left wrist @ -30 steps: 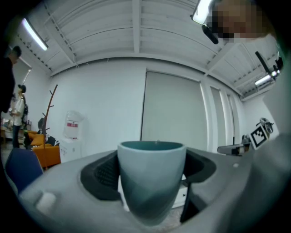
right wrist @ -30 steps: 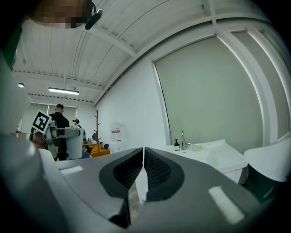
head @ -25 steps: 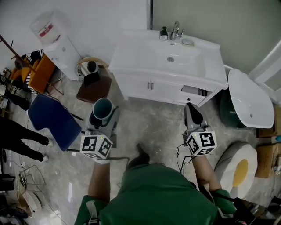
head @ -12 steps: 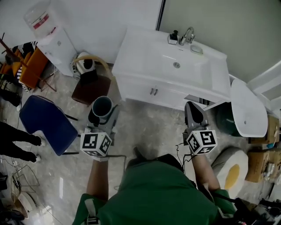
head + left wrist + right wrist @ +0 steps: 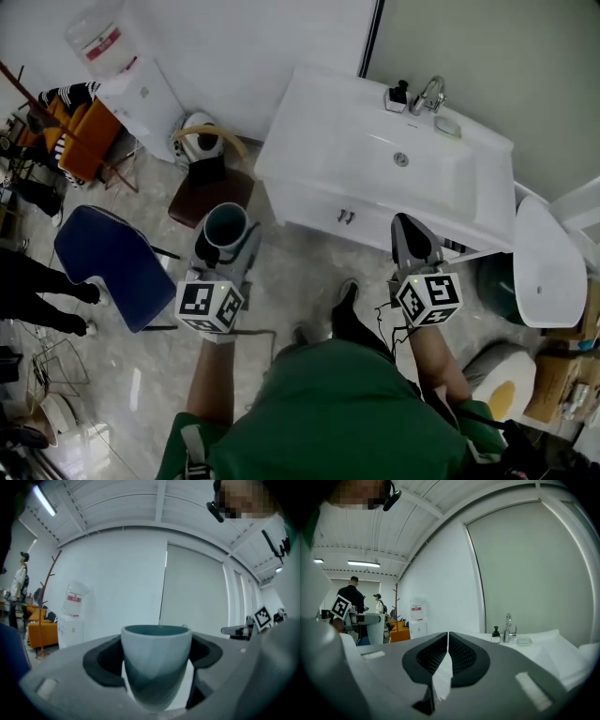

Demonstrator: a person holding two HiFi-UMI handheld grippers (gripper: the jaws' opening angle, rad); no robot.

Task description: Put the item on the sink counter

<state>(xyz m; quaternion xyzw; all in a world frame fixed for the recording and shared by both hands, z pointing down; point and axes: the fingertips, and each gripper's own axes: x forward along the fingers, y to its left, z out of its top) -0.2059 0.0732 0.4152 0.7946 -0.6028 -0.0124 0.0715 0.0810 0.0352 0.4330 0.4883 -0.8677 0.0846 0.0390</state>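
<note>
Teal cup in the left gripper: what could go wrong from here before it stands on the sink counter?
The teal cup tapers downward and the left gripper holds it only by its sides, so it might slip. The sink counter is mostly basin; set on its sloped edge, the cup could tip. The shut, empty right gripper might bump the cabinet front.

Upright grey-teal cup point(image 5: 223, 228), gripped by jaws of left gripper point(image 5: 156, 674), apart from white sink counter point(image 5: 309, 127)
</note>
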